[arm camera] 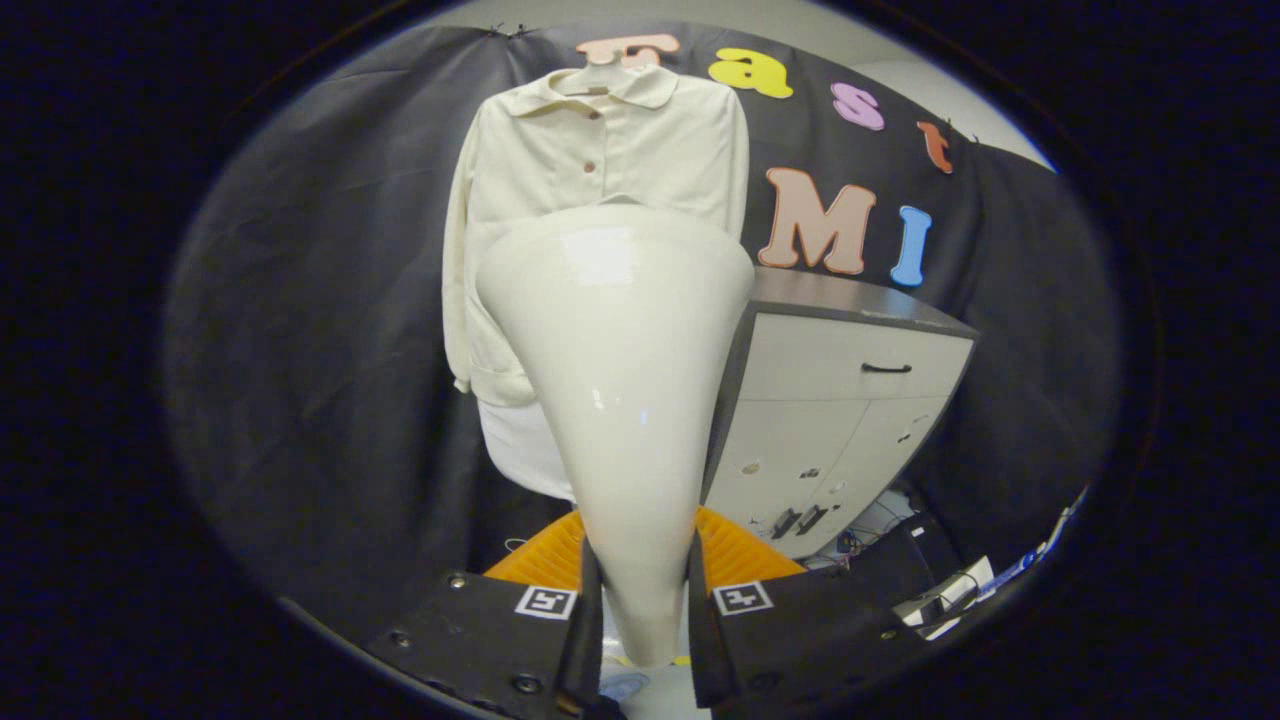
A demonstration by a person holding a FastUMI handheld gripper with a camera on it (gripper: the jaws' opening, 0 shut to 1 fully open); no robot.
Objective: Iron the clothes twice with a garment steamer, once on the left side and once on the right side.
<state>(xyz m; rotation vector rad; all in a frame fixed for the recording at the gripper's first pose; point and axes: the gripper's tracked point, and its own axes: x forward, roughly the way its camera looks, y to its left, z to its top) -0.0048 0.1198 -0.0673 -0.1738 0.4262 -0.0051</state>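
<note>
Gripper [640,600] clamped on garment steamer [620,380], both fingers pressing its handle; cream shirt [600,150] hanging beyond; cabinet [840,400] beside it.

Steamer [620,400]: glossy cream. Shirt [600,150]: cream with brownish buttons. Cabinet [840,400]: off-white fronts, dark grey top, black handle. Ribbed orange surface [735,555] behind the fingers [590,620].

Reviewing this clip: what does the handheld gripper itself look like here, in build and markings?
The gripper has two flat, blocky finger bodies side by side, each carrying a square black-and-white fiducial tag near its inner edge. Small round screw heads dot the left body. Behind the fingers sits a ribbed orange part. No cable can be traced to the gripper itself.
</note>
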